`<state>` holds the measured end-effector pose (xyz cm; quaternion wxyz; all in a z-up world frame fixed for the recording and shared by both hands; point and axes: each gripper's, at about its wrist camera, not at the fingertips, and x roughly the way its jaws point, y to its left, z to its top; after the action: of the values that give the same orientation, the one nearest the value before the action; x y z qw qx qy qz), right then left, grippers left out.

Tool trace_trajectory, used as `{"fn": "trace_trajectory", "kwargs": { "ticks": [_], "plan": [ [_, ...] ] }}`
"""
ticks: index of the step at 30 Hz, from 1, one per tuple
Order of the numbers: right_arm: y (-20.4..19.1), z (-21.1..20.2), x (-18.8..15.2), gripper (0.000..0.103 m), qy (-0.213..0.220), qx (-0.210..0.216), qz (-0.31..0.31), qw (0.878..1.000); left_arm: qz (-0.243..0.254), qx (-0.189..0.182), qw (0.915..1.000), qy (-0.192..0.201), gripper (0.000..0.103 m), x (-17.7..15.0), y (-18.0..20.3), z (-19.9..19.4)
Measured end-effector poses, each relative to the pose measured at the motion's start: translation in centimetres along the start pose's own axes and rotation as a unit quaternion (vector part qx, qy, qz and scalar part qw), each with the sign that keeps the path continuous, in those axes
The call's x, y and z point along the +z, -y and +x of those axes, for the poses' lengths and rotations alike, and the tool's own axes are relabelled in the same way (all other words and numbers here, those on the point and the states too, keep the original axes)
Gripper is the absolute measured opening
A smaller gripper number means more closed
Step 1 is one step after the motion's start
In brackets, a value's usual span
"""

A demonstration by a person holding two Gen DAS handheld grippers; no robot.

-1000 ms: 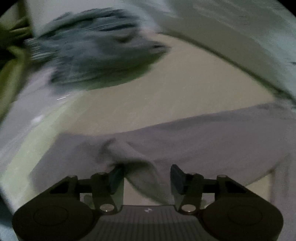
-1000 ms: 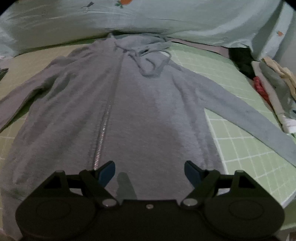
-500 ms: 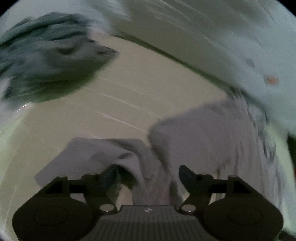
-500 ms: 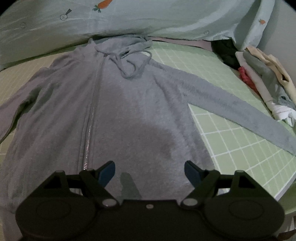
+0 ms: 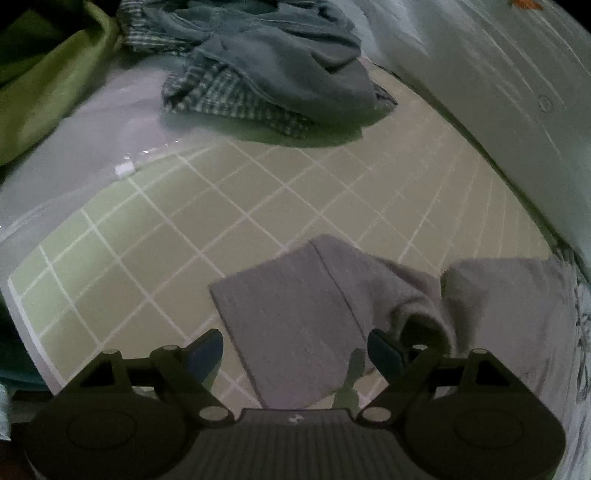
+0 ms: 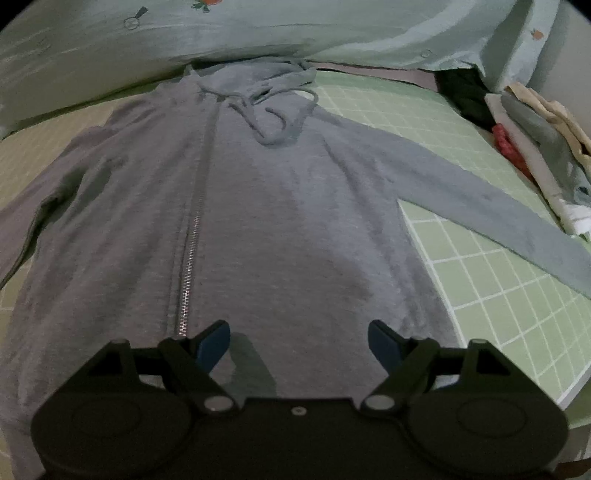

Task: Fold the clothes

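A grey zip hoodie (image 6: pixel 280 221) lies front-up on a green grid mat (image 6: pixel 491 295), hood at the far end, its right sleeve (image 6: pixel 498 218) stretched out to the right. My right gripper (image 6: pixel 299 341) is open and empty above the hoodie's lower hem. In the left wrist view the hoodie's left sleeve (image 5: pixel 314 314) lies folded back on itself on the mat, cuff end flat between the fingers. My left gripper (image 5: pixel 295 354) is open just above that cuff, holding nothing.
A heap of blue-grey and checked clothes (image 5: pixel 266 70) lies at the mat's far end in the left view. A stack of folded clothes (image 6: pixel 539 140) sits at the right edge. A pale carrot-print sheet (image 6: pixel 258 33) bounds the far side.
My left gripper opened and let go of the sleeve, which now lies folded on the mat. The left view swung back left. The right gripper stayed open and barely moved.
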<state>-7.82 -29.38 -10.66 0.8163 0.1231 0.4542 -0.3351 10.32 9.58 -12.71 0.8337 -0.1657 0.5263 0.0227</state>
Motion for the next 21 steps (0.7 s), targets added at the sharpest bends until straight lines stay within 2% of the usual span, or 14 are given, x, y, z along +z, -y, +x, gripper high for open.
{"fn": "trace_trajectory", "kwargs": {
  "ticks": [4,6,7,8,9,12,17,21],
  "plan": [
    [0.2,-0.1,-0.1,0.083,-0.002,-0.006,-0.004,1.0,0.005,0.015,0.9999,0.006,0.078,0.0,0.6,0.5],
    [0.8,-0.1,-0.1,0.083,-0.006,-0.003,0.007,1.0,0.008,0.038,0.9992,0.011,0.061,0.1,1.0,0.5],
    [1.1,-0.1,-0.1,0.083,-0.007,-0.003,0.01,1.0,0.012,0.05,0.9986,0.013,0.046,0.1,1.2,0.5],
    [1.4,-0.1,-0.1,0.083,-0.006,-0.004,0.012,1.0,0.007,0.046,0.9989,0.01,0.023,0.2,1.1,0.4],
    [1.7,-0.2,-0.1,0.084,-0.005,-0.005,0.013,1.0,-0.007,0.028,0.9996,0.006,0.01,0.4,0.8,0.5],
    [2.8,-0.3,0.0,0.084,0.0,-0.002,0.019,1.0,-0.037,-0.017,0.9992,-0.002,0.007,1.1,0.7,0.6],
    [5.2,-0.6,0.2,0.084,0.012,0.0,0.027,1.0,0.035,-0.047,0.9977,0.036,0.006,1.3,5.8,-1.1],
    [8.2,-0.6,0.1,0.084,0.016,-0.003,0.043,0.999,0.091,-0.092,0.9904,0.05,0.006,0.9,12.3,-2.1]
  ]
}}
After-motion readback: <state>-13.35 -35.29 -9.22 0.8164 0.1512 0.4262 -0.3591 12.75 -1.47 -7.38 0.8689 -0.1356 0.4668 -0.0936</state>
